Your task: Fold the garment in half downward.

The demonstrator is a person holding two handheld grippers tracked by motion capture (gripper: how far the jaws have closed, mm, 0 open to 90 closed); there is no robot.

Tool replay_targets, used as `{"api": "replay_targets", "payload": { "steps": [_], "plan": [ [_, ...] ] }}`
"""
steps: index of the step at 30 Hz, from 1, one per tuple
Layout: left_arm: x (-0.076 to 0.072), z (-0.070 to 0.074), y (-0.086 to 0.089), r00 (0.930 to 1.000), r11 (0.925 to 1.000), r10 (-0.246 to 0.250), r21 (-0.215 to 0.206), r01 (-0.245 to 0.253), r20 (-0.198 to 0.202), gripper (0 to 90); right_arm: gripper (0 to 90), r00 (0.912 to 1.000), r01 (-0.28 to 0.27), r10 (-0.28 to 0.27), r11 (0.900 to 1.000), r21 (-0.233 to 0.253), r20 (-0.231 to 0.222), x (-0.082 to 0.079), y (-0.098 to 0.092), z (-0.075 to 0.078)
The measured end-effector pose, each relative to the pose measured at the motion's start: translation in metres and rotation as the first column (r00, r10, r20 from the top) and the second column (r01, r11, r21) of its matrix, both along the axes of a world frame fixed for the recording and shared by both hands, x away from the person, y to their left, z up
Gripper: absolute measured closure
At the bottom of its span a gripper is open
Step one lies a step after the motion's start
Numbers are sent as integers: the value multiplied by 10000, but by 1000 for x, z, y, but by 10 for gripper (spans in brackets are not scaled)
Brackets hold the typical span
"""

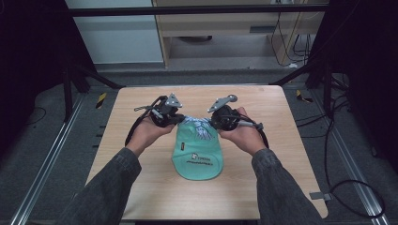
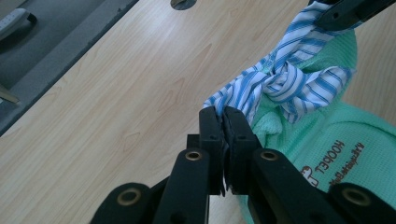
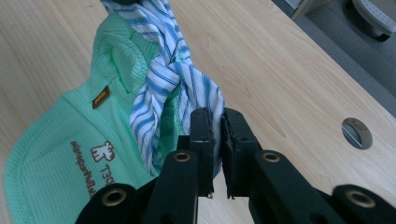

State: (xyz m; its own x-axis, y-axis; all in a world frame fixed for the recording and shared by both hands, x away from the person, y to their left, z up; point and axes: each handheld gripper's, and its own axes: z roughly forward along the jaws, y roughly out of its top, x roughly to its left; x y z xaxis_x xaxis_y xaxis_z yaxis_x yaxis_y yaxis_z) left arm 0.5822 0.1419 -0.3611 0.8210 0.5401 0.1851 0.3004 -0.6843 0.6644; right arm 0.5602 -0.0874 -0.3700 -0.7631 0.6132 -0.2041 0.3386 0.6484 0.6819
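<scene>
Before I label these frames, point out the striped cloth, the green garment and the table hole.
striped cloth (image 2: 285,81), left gripper view, on its knot.
green garment (image 3: 56,154), right gripper view, on its mesh beside the print.
table hole (image 3: 357,133), right gripper view, on its middle.

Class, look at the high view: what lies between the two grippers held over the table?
Between the left gripper and the right gripper runs the knotted blue-striped cloth, each end clamped, above the green garment; the high view shows it.
</scene>
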Motion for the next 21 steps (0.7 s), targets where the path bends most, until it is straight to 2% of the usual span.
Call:
{"api": "replay_targets", "payload": {
  "steps": [4,7,10,11,17,21],
  "plan": [
    [9,0,-4,10000,10000,23,14,-23,-95,877,836,9997,246,-246,9997,-37,-19,7,-1,-1],
    [12,2,-6,10000,10000,41,67,-41,-21,877,837,9995,321,-321,9994,-89,19,11,-1,0],
    [12,5,-8,9999,9999,76,85,-76,96,876,836,9985,533,-532,9985,-114,101,14,-2,2],
    [10,6,-10,9996,9998,79,153,-83,270,876,836,9985,541,-539,9985,-111,110,14,-2,3],
    [8,6,-11,9995,9998,47,206,-54,327,876,836,9989,452,-450,9988,-187,93,13,-1,0],
    [13,7,-11,9986,9994,291,165,-299,448,876,836,9982,580,-577,9982,-141,179,17,-1,0]
  ]
}}
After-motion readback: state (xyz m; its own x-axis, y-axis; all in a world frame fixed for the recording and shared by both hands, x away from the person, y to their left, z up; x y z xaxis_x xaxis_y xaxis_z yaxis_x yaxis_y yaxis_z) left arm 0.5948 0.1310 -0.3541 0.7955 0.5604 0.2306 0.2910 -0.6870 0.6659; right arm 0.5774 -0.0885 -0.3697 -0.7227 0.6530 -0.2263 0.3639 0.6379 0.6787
